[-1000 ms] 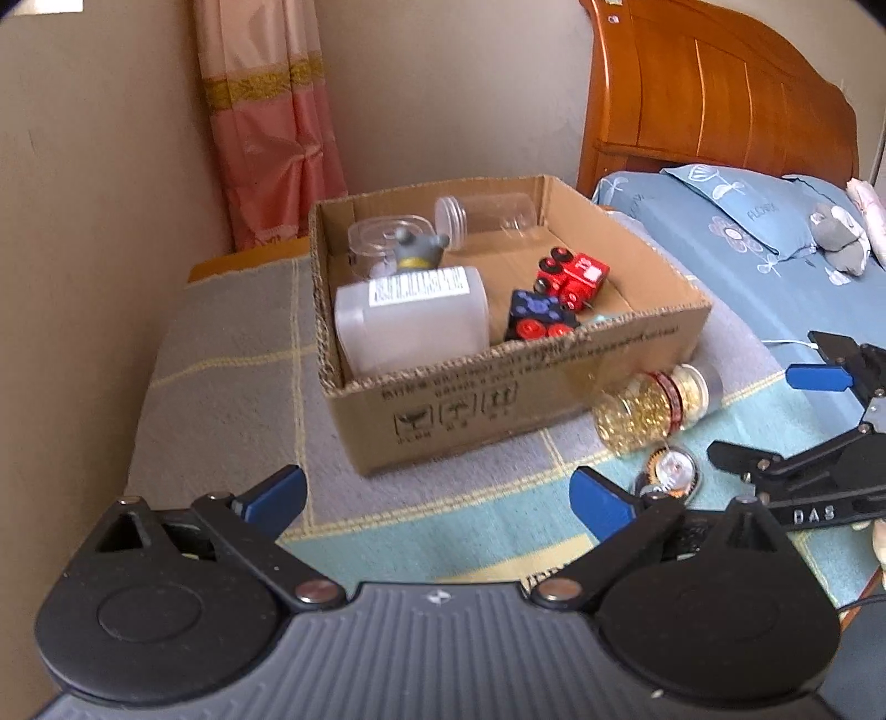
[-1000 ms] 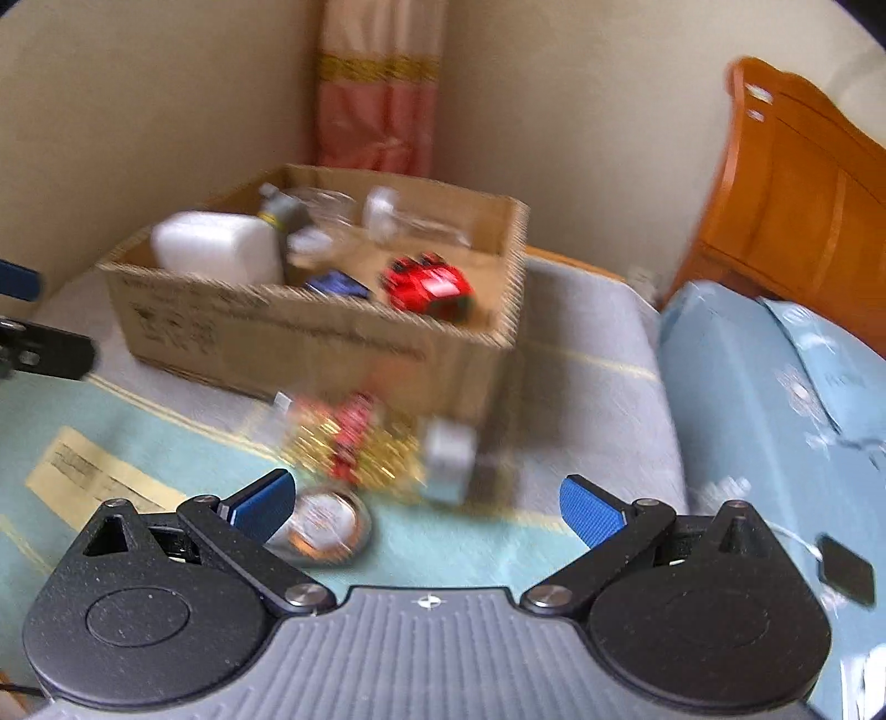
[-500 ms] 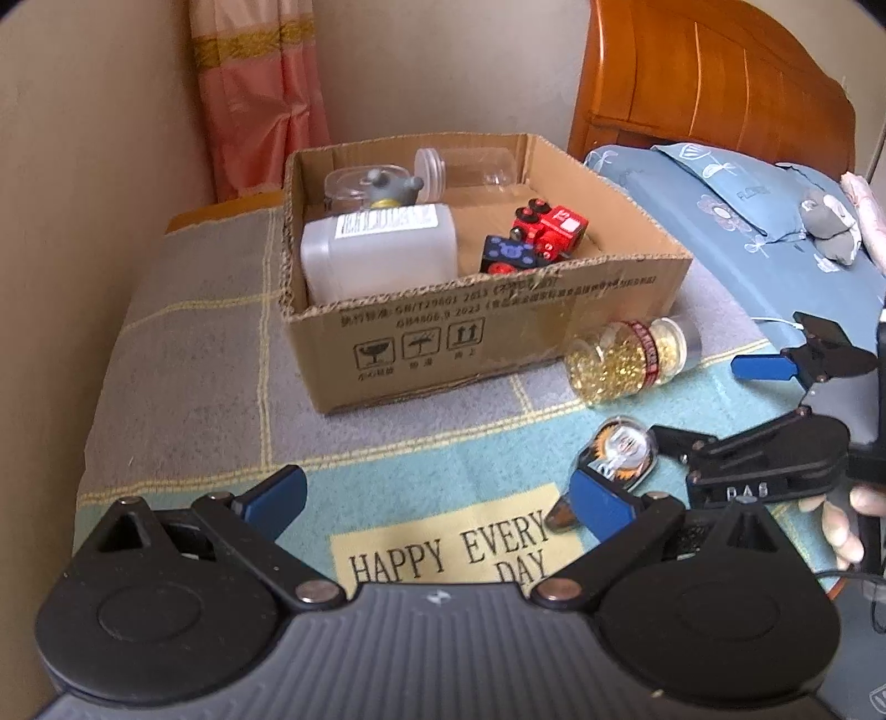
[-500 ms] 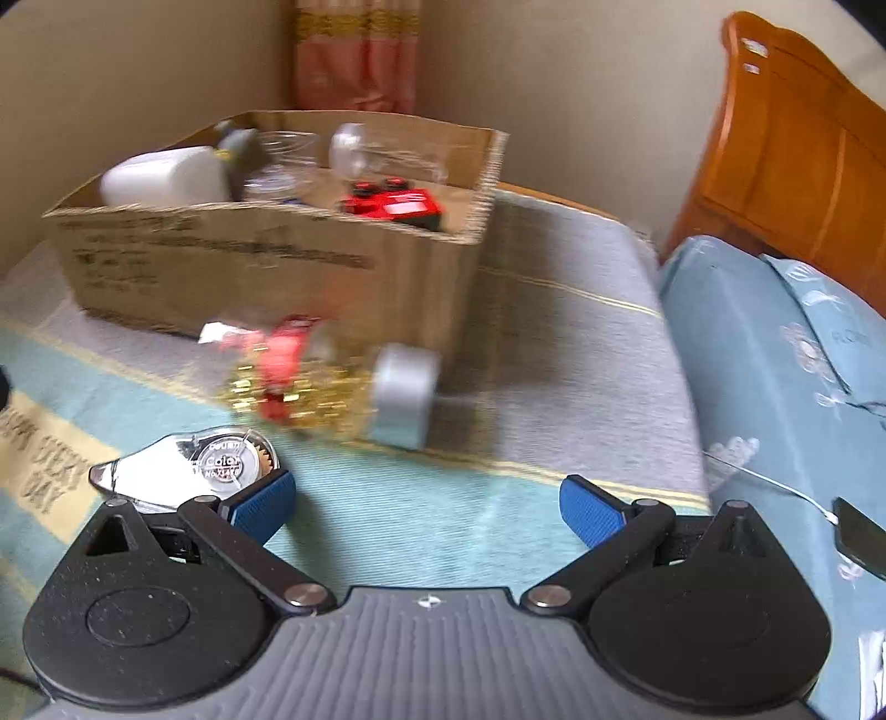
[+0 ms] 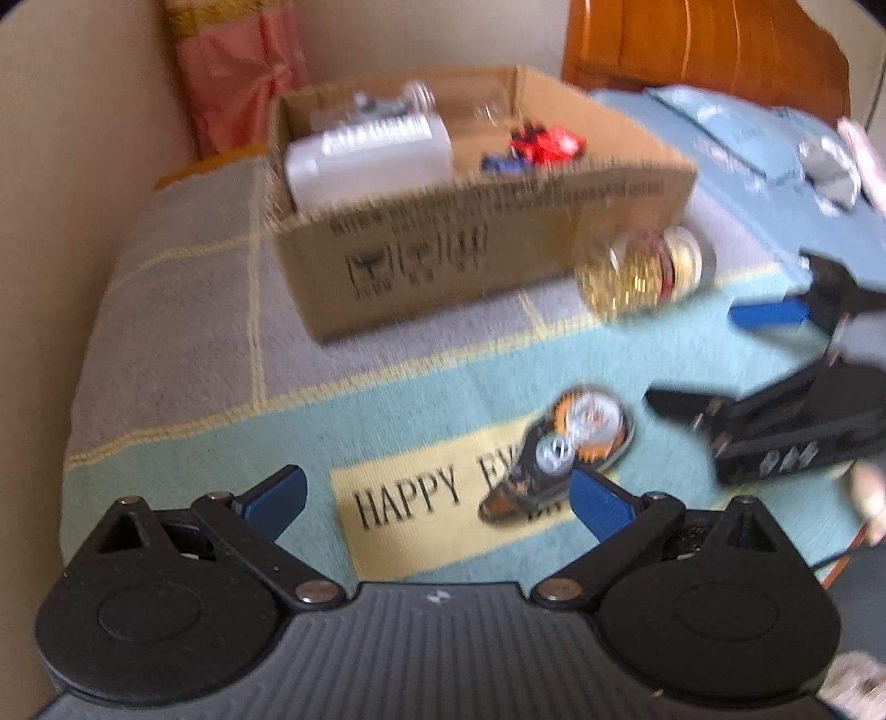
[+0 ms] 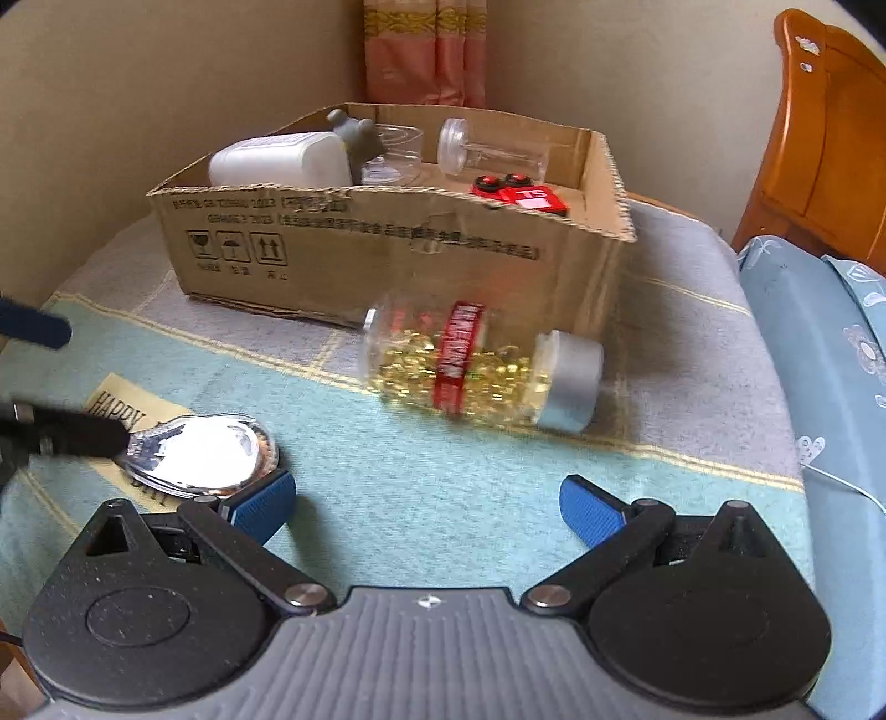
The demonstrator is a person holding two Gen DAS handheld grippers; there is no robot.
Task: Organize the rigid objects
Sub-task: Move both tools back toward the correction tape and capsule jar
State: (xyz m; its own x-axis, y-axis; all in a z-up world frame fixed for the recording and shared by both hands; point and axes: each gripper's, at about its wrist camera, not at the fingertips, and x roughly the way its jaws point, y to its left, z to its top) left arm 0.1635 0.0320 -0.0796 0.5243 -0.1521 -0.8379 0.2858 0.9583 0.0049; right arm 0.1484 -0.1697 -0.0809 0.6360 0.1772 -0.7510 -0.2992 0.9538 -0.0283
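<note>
A cardboard box [image 5: 498, 260] [image 6: 387, 249] stands on the mat and holds a white container [image 6: 282, 160], a clear jar [image 6: 493, 152] and red toy vehicles [image 6: 520, 194]. A clear bottle of yellow capsules [image 6: 476, 365] [image 5: 642, 271] lies on its side in front of the box. A correction tape dispenser [image 5: 570, 443] [image 6: 205, 448] lies nearer. My left gripper [image 5: 437, 498] is open and empty, with the dispenser by its right finger. My right gripper [image 6: 426, 509] is open and empty, facing the bottle; it also shows in the left wrist view [image 5: 775, 365].
The mat [image 6: 415, 471] with "HAPPY" lettering covers a small table beside a bed with blue bedding [image 6: 819, 332] and a wooden headboard [image 5: 709, 50]. Walls and a pink curtain [image 5: 238, 72] close the far and left sides.
Both grippers have drawn back and lowered toward the mat's near part. The dispenser now sits by the left gripper's right finger. The bottle and box have not moved.
</note>
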